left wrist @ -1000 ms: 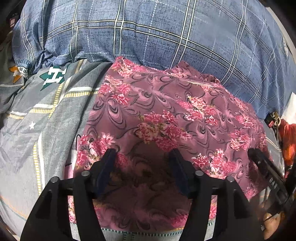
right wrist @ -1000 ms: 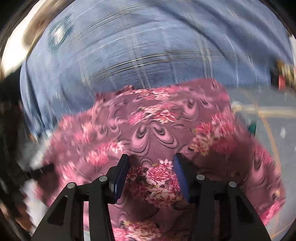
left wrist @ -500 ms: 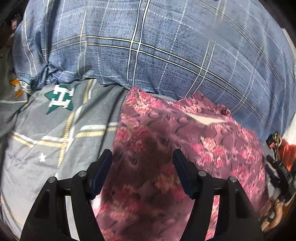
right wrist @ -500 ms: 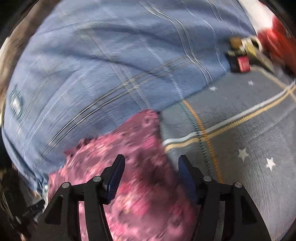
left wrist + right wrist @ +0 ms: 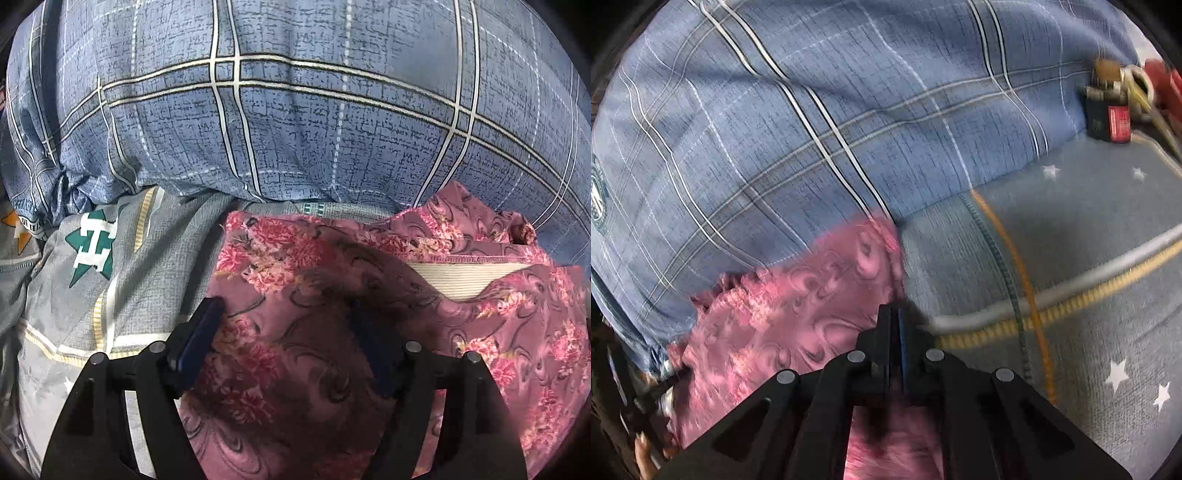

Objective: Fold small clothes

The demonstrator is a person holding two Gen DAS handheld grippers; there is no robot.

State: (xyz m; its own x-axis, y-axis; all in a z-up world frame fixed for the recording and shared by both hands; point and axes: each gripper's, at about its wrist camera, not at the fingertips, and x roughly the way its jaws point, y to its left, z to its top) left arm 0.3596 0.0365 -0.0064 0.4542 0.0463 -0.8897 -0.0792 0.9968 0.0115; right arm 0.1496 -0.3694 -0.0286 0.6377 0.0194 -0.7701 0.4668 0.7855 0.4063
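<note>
Right gripper jaws now closed — pinching floral garment edge; left gripper unchanged — jaws wide apart, holding nothing.

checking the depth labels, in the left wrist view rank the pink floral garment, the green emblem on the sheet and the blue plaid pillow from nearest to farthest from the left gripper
1. pink floral garment, under and between the open jaws of the left gripper.
2. green emblem, on the grey sheet, off to the left.
3. blue plaid pillow, across the back, beyond both.
</note>
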